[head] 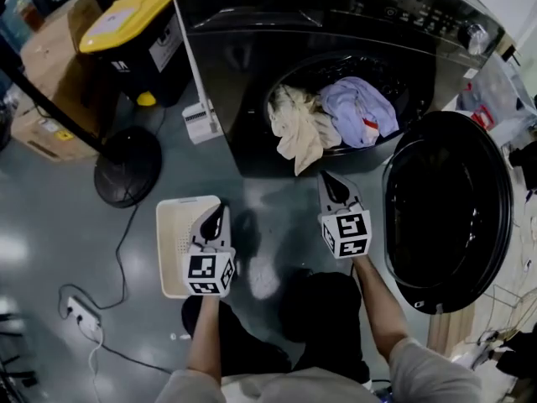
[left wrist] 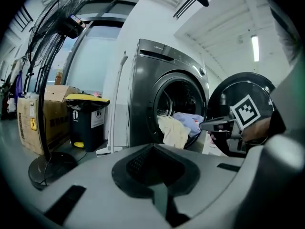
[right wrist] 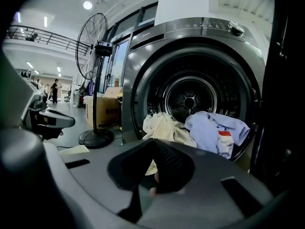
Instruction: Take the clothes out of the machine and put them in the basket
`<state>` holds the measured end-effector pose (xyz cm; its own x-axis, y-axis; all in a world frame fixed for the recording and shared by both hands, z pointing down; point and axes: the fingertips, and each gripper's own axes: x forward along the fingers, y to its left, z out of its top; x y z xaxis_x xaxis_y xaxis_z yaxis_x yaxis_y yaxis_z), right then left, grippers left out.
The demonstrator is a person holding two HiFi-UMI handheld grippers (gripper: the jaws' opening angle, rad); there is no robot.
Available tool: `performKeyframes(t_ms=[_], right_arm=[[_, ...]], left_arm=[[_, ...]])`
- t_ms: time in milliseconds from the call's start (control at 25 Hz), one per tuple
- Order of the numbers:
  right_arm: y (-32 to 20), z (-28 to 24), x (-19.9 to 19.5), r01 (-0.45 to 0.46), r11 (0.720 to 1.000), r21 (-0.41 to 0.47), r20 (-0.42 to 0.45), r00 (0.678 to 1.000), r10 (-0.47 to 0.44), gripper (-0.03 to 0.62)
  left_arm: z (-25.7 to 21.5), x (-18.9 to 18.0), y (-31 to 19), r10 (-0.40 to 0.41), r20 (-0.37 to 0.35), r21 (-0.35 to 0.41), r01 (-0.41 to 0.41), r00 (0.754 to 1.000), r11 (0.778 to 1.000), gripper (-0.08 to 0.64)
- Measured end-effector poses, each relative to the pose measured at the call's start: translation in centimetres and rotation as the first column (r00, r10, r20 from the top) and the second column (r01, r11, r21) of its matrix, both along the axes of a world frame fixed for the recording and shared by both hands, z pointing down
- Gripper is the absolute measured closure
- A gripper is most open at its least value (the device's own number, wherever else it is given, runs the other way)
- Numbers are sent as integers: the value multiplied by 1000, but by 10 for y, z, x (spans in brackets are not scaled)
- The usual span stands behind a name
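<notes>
The front-loading machine [head: 252, 74] stands with its round door [head: 445, 208] swung open to the right. A cream garment [head: 298, 128] spills over the drum's lip, and a pale blue garment [head: 361, 107] lies beside it in the drum; both also show in the right gripper view, cream garment [right wrist: 162, 125] and blue garment [right wrist: 217, 128]. The cream basket [head: 174, 246] sits on the floor at the left. My left gripper [head: 215, 215] hangs shut and empty over the basket's right edge. My right gripper [head: 330, 183] is shut and empty, just in front of the drum opening.
A floor fan's round base [head: 127, 164] stands left of the machine, with a cable running to a power strip [head: 80, 313]. A yellow-lidded bin [head: 138, 23] and a cardboard box [head: 50, 74] are farther back left. The person's knees are below the grippers.
</notes>
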<state>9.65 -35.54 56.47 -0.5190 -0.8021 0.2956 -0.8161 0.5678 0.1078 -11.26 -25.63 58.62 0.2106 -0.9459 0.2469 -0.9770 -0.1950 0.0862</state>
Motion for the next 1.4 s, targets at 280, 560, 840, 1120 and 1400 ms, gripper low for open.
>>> performKeyframes(t_ms=[280,560,840,1120,1400], right_arm=[[6,5,9,-13,998,61,-10,1000,14,568],[3,-1,22,-45,996,73,-10,999,46,568],[-11,-3,43,-88,993,75,-7,996,89,467],[-21,-6,76,-214,973,88,43,976,211,212],[-49,-9,82,-254,965,70,43,967,251,210]], left_arm=[[11,2,5,9,1,53,-9,1000,999,541],[7,7,5,19,-5,60,-18,1000,998,541],[8,18,5,41,-1,61,-41,999,997,541],[10,26,2,59,1,56,-59,998,997,541],[9,36,1,80,-1,55,-80,997,995,541]])
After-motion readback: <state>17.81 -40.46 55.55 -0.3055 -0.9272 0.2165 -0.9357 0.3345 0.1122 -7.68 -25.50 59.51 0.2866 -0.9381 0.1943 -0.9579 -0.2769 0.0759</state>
